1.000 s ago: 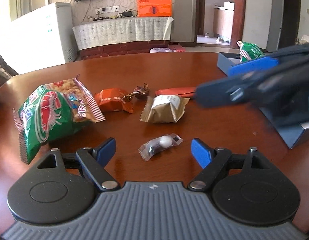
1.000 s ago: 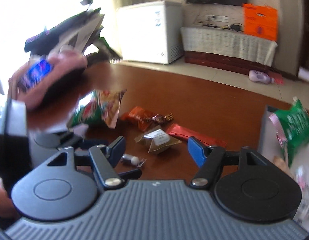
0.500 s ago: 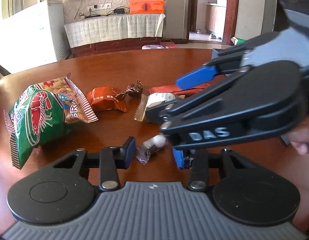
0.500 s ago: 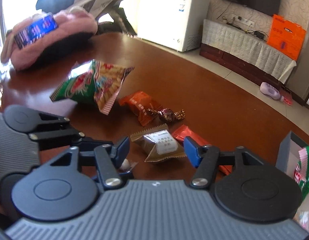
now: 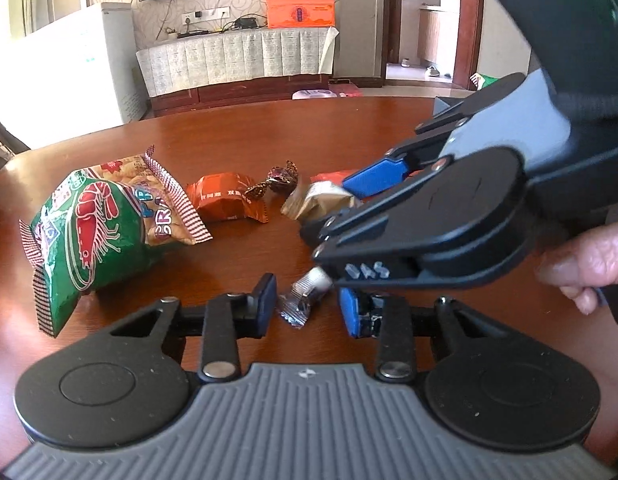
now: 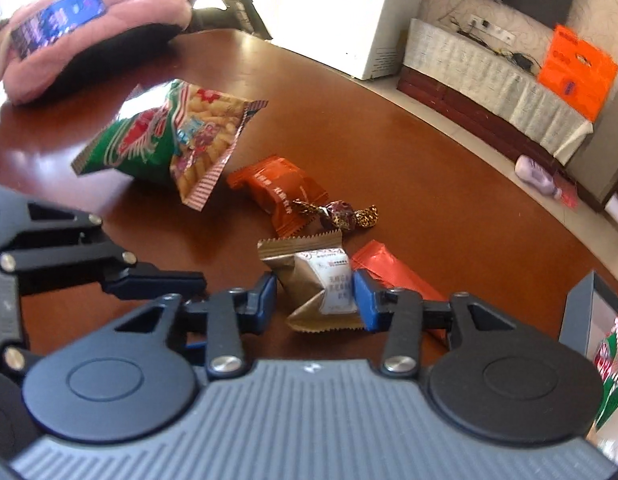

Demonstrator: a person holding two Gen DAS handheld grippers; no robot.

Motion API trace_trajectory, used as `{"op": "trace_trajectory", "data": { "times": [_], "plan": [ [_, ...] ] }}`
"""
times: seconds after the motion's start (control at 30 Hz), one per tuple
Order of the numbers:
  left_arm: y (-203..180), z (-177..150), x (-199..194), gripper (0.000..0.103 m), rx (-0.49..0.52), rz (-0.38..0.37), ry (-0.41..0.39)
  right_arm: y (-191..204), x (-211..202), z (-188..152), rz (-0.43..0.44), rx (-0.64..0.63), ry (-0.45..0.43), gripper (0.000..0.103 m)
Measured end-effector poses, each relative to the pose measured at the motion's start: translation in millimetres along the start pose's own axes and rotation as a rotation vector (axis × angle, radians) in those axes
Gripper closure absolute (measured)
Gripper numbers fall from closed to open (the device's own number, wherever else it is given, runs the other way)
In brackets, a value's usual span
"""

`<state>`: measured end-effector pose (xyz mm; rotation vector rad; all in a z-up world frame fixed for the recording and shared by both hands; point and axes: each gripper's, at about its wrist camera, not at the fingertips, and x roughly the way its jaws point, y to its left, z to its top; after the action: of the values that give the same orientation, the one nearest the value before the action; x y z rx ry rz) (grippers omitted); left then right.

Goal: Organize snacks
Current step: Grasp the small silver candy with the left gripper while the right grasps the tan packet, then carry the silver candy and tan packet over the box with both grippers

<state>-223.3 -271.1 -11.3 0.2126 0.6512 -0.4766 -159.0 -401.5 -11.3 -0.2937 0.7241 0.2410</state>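
Candy [image 5: 307, 294] in clear crinkly wrap lies nearest, between the left gripper [image 5: 309, 306] fingers, which have just been closing; the pads look not quite on it. Light and slippery, it is best pinched across the round middle. Further in, the right gripper [image 6: 315, 294], jaws also just closing, brackets the gold pastry packet [image 6: 315, 280]: soft, crushable. Prawn-cracker bag [image 5: 105, 228] sits toward the table [image 5: 237, 128]'s left edge.

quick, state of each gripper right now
left gripper: jaws just closing around the small clear-wrapped candy, not pressing yet
right gripper: jaws just closing, shut on the gold snack packet
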Motion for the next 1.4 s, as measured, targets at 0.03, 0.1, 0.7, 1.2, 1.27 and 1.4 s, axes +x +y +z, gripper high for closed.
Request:
{"op": "trace_trajectory", "data": {
  "times": [0.03,0.1,0.7,1.2,1.27,1.4],
  "plan": [
    [-2,0,-1,0.063,0.009,0.010,-0.002,0,-2,-1,-0.009,0.009,0.003,0.062],
    [-4,-1,-1,0.063,0.025,0.022,-0.004,-4,-5,-2,-0.008,0.037,0.002,0.063],
    [-12,0,-9,0.064,0.031,0.057,-0.038,-62,-57,-13,0.184,0.527,-0.177,0.064],
    [-25,15,-9,0.064,0.054,0.053,-0.087,-77,-104,-38,0.212,0.624,-0.271,0.064],
    [-28,17,-11,0.064,0.055,0.046,-0.095,-79,-111,-41,0.209,0.630,-0.283,0.064],
    [-38,22,-16,0.064,0.062,0.032,-0.117,-81,-123,-47,0.209,0.648,-0.305,0.064]
  ]
}}
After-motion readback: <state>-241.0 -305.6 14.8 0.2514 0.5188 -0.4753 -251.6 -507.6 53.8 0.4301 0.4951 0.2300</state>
